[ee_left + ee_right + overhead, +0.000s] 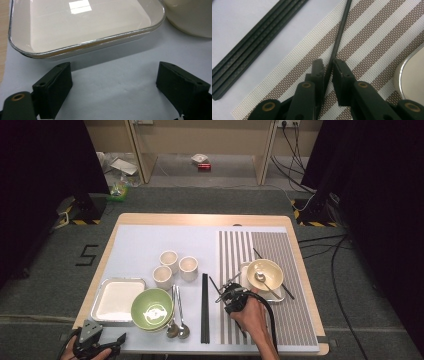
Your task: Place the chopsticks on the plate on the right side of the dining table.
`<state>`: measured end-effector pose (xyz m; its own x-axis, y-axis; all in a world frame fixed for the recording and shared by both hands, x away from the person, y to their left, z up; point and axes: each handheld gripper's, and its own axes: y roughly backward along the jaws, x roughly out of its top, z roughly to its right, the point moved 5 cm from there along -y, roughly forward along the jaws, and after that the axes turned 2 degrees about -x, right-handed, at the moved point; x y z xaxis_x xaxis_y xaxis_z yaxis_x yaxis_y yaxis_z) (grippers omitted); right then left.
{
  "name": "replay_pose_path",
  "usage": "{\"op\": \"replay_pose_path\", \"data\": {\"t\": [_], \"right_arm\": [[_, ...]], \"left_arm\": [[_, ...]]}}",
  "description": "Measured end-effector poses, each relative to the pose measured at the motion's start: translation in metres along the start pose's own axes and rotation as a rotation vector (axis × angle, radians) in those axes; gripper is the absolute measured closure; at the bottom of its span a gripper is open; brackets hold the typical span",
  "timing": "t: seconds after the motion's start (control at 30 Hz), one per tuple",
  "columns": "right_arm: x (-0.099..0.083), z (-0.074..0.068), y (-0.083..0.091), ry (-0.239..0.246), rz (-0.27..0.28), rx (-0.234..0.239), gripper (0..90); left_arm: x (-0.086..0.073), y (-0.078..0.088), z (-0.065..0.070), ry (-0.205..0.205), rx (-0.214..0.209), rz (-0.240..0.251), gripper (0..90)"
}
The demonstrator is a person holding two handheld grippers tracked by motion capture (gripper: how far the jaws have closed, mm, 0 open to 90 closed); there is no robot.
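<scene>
The right gripper [327, 65] has its jaws nearly closed around a single black chopstick [339, 35], which runs lengthwise between them and straight ahead over the striped placemat [372, 37]. A bundle of chopsticks [254, 42] lies on the other side of the chopstick from the tray [409, 72], well apart. The left gripper [113, 82], open and empty, hangs just before the rectangular dish [82, 27], farther off.

Left gripper [113, 82] fingers spread wide and low, right gripper [327, 68] fingers nearly closed
</scene>
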<state>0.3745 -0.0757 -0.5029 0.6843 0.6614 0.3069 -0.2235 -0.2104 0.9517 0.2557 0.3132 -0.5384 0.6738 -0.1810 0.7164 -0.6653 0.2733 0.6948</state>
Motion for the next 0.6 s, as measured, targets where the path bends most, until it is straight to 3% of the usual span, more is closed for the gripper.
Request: {"op": "replay_pose_path", "data": {"t": [0.37, 0.6], "right_arm": [[-0.011, 0.008, 0.004, 0.01, -0.029, -0.02, 85.5], [-0.021, 0.014, 0.009, -0.013, -0.066, -0.019, 85.6]], "left_arm": [[0.0, 0.0, 0.0, 0.0, 0.001, -0.001, 12.1], [0.0, 0.0, 0.0, -0.001, 0.0, -0.005, 12.1]]}}
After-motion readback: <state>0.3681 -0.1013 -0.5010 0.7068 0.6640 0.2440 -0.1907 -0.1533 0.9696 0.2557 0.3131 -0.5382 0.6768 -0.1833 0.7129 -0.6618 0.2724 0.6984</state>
